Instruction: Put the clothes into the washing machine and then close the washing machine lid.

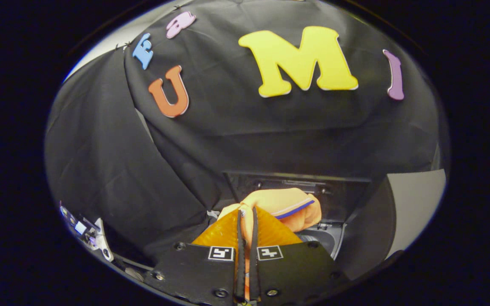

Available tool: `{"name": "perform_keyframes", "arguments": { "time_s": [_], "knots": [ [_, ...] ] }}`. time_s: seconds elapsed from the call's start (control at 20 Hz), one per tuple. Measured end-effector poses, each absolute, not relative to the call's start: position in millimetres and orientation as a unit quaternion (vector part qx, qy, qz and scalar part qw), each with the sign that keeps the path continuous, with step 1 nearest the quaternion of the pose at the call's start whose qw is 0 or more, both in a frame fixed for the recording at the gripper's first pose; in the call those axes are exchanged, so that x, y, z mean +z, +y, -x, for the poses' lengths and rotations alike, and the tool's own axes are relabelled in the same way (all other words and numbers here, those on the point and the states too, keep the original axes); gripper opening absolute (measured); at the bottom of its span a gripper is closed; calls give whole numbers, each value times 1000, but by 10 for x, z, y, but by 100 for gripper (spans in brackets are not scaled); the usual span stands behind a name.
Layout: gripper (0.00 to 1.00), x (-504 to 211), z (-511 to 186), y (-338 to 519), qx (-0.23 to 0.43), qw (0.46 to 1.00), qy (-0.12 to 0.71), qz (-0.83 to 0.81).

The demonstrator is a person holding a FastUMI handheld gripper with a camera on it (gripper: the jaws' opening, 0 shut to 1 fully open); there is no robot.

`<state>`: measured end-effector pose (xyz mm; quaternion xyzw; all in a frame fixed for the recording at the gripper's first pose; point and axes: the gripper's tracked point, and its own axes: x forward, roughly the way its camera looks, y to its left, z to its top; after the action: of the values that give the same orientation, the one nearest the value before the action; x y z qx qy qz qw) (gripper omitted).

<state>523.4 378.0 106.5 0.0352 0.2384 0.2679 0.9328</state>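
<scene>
the gripper (247, 216) has its jaws nearly closed, pinching a fold of the orange garment (283, 206), which hangs just ahead over the open washing machine (328, 238). the cloth looks light, soft and floppy, likely to slip; a deeper bunched pinch seems safer.

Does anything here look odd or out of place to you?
Nothing stands out. The tongs are shut on an orange garment, which hangs bunched above the washing machine, its lid raised behind it.
</scene>
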Motion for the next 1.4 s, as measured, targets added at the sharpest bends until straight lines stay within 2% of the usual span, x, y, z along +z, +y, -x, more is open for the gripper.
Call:
{"name": "perform_keyframes", "arguments": {
  "time_s": [0.4, 1.0, 1.4],
  "knots": [
    [7, 122, -5563, 3861, 255, 915, 312, -9],
    [7, -886, -5940, 3684, 195, 888, 415, -11],
    [7, -1047, -5929, 3635, 174, 882, 437, 0]
  ]
}}
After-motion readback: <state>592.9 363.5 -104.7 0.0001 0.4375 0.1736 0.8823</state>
